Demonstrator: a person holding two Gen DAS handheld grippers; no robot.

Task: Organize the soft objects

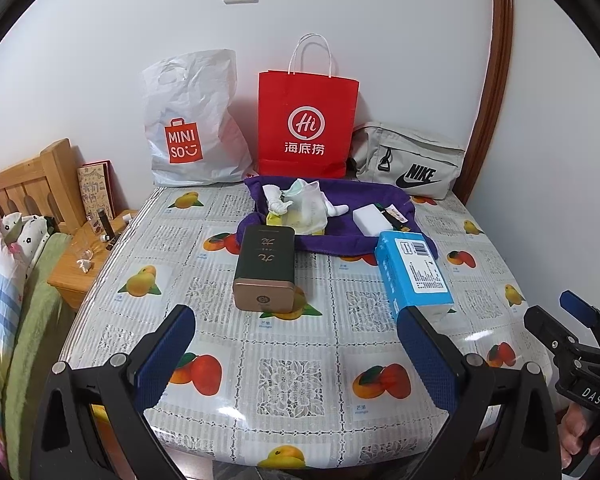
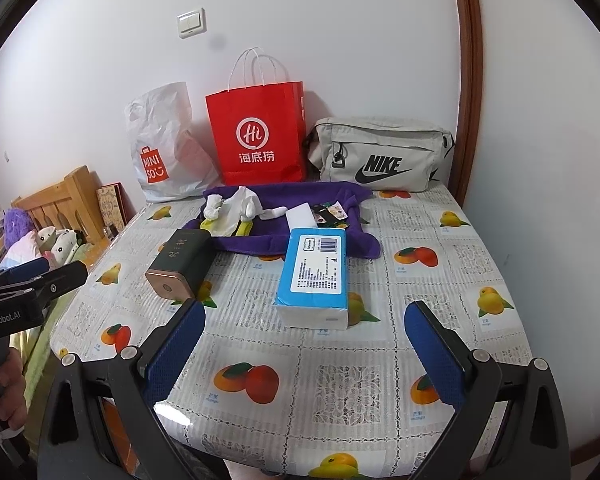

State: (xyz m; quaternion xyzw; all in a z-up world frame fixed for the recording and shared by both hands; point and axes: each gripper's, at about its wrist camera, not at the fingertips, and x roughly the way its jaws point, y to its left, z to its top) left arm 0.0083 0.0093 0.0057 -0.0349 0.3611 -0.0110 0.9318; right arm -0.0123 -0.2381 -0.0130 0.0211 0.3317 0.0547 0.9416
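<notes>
A purple towel [image 1: 340,240] [image 2: 276,240] lies spread at the back of the table. On it rest crumpled white socks [image 1: 300,200] [image 2: 236,206], a white sponge block [image 1: 374,218] [image 2: 302,216] and a small dark tag [image 2: 332,213]. A blue tissue pack [image 1: 414,268] [image 2: 314,276] and a dark green tin [image 1: 266,268] [image 2: 182,266] lie in front of the towel. My left gripper [image 1: 296,328] is open above the near table edge, nothing between its fingers. My right gripper [image 2: 304,322] is open too, just short of the tissue pack.
A white Miniso bag [image 1: 196,128], a red paper bag [image 1: 306,120] and a grey Nike pouch [image 1: 410,164] stand against the wall. A wooden nightstand [image 1: 80,268] and a bed with plush toys [image 1: 24,228] are at the left. The fruit-print tablecloth [image 1: 284,380] covers the table.
</notes>
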